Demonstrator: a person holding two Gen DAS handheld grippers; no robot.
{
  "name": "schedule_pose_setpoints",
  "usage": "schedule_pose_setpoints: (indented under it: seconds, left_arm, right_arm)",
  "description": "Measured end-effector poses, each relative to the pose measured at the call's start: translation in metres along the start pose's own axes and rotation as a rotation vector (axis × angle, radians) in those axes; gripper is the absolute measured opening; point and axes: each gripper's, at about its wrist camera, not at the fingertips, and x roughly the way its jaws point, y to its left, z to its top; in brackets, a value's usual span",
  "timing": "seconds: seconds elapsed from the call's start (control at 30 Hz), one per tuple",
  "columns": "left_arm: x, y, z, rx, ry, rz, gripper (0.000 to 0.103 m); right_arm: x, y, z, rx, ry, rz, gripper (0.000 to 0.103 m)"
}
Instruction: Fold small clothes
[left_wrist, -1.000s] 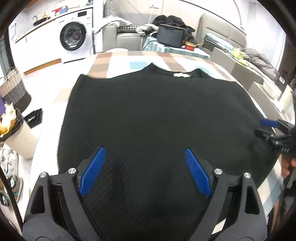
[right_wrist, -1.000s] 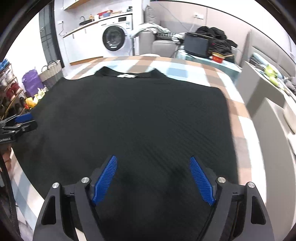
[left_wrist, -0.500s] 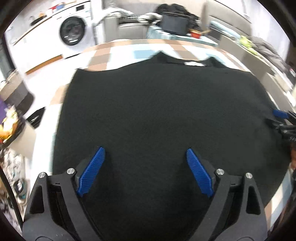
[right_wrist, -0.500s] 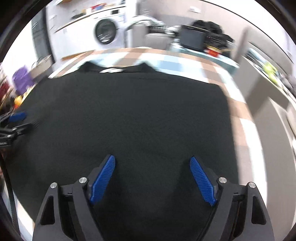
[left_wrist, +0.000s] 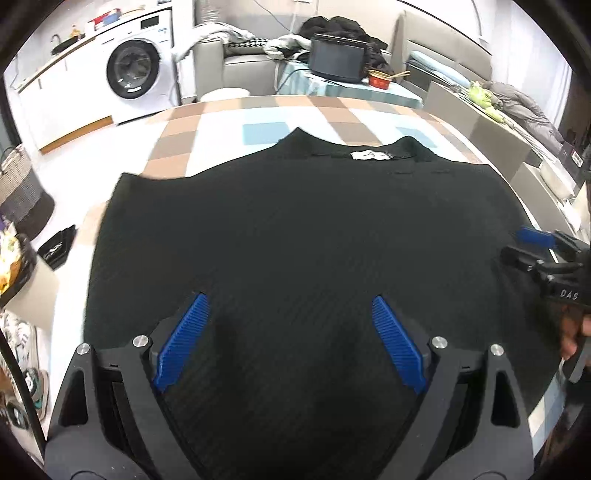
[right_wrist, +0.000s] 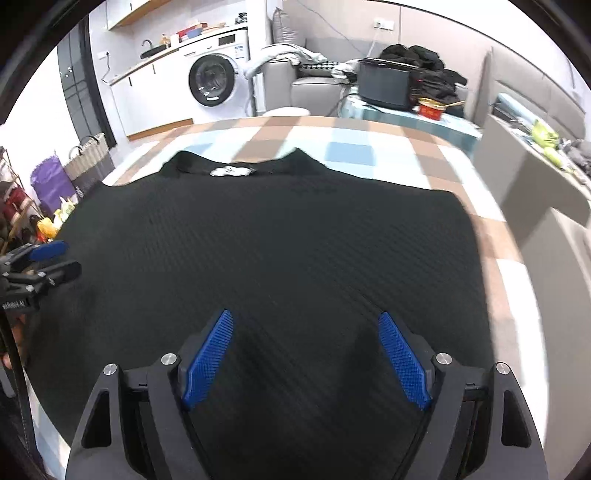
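Left wrist view gives me the black knit top spread flat across the checked cloth on the desk, collar and its white label at the far edge, hem toward me. My left gripper hangs over the near part of the garment with its blue pads spread wide and nothing between them. At the right edge of that view I can see my right gripper, out near the top's right side.

From the right wrist view, the right gripper is also wide apart and empty, above the lower body of the top, with the left gripper showing at the far left.

By my reading the folding proper has not begun: the garment looks laid out in a single smooth layer, no side or hem turned over. What remains is everything — taking an edge in each gripper, bringing the sides in, then doubling it over.
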Motion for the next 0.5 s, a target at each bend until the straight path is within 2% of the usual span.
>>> schedule_pose_setpoints:
  seconds: [0.1, 0.17, 0.23, 0.3, 0.37, 0.4, 0.47, 0.5]
  left_arm:
    - [0.018, -0.001, 0.006, 0.020, 0.036, 0.037, 0.090]
    - [0.022, 0.008, 0.004, 0.008, 0.033, 0.022, 0.090]
    - [0.019, 0.017, 0.000, -0.006, 0.033, 0.051, 0.092]
    - [0.014, 0.031, -0.006, -0.041, 0.034, 0.114, 0.092]
    - [0.006, 0.042, -0.014, -0.053, 0.016, 0.111, 0.092]
    - [0.002, 0.044, -0.018, -0.042, 0.019, 0.134, 0.092]
    - [-0.007, 0.046, -0.026, -0.034, 0.019, 0.160, 0.092]
    - [-0.014, 0.047, -0.031, -0.036, 0.018, 0.155, 0.092]
  right_arm:
    - [0.016, 0.004, 0.009, -0.014, 0.019, -0.014, 0.084]
    - [0.023, -0.001, 0.013, -0.017, 0.029, -0.029, 0.084]
    - [0.022, -0.013, 0.013, -0.006, 0.033, -0.065, 0.084]
    - [0.019, -0.028, 0.010, 0.019, 0.039, -0.110, 0.084]
    - [0.015, -0.044, 0.005, 0.057, 0.038, -0.079, 0.083]
    - [0.012, -0.046, 0.002, 0.048, 0.037, -0.083, 0.083]
    - [0.007, -0.042, -0.002, 0.018, 0.035, -0.155, 0.083]
    - [0.004, -0.040, -0.004, 0.010, 0.030, -0.161, 0.083]
